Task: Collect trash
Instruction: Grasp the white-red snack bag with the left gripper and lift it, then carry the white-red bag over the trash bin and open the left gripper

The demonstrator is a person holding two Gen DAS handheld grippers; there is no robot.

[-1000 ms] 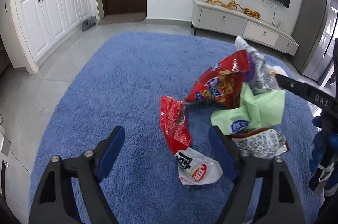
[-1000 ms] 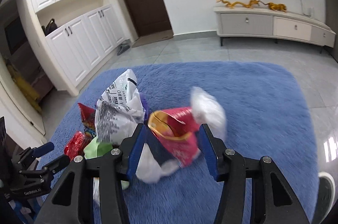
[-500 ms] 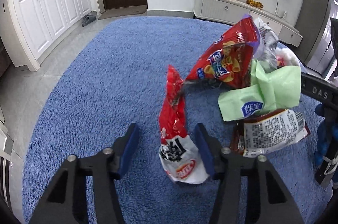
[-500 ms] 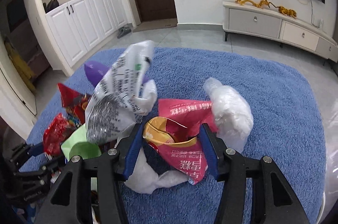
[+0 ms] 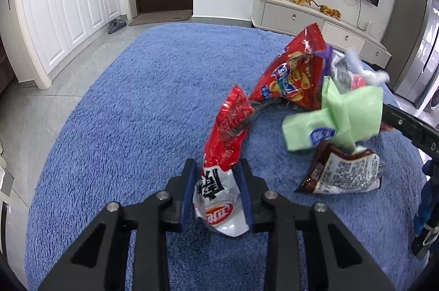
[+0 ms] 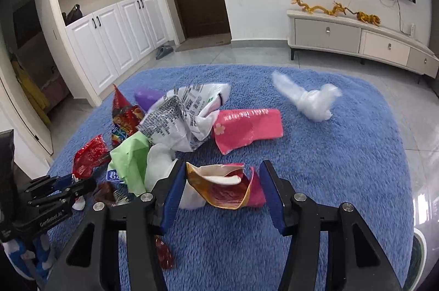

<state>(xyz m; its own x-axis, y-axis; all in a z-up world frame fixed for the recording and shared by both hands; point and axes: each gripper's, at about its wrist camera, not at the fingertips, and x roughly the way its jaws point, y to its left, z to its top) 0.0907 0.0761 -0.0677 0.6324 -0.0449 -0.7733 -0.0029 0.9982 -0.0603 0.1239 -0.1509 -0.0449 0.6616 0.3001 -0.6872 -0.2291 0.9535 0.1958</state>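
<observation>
Trash: red-and-white chip bag (image 5: 219, 175) on blue rug (image 5: 131, 104), left of wrapper pile. We noted left gripper (image 5: 216, 195), wide a second before, closing, pads now against bag's sides. Right gripper (image 6: 222, 192) half-open around gold-pink wrapper (image 6: 222, 188); grip uncertain. Pickup looked imminent.

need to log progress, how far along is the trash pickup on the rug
Done: nothing looks binned; no bin is in view.

In hand: the left tool is closing on the red and white chip bag between its jaws. The right tool holds a torn gold-lined pink wrapper.

Left on the blue rug: green wrapper, red snack bag, brown packet, pink pouch, white printed bag, clear plastic wad.
</observation>
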